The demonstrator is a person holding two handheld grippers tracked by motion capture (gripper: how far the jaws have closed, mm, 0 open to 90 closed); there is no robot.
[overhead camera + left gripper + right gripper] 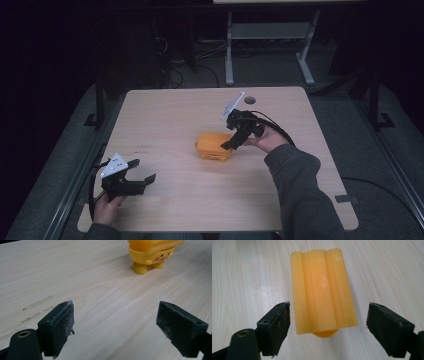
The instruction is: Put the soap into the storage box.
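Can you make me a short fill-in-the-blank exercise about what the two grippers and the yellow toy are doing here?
1. The right gripper hovers over the yellow toy with its jaws ____.
2. The left gripper holds ____ between its jaws.
3. The toy stands on the ____ table.

Missing words: open; nothing; wooden

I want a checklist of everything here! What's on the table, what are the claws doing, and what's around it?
Surface: light wooden table, faint scuff marks near its left side.
Job's things: yellow toy with a painted face, standing on little feet mid-table.
Clutter: nothing seen.
Grippers: right claw open, jaws either side of the toy's top, not touching; left claw open, holding nothing, near the front left.
Cables: black cable trailing from the right claw.
Surroundings: dark room, grey table frame behind, floor cables.
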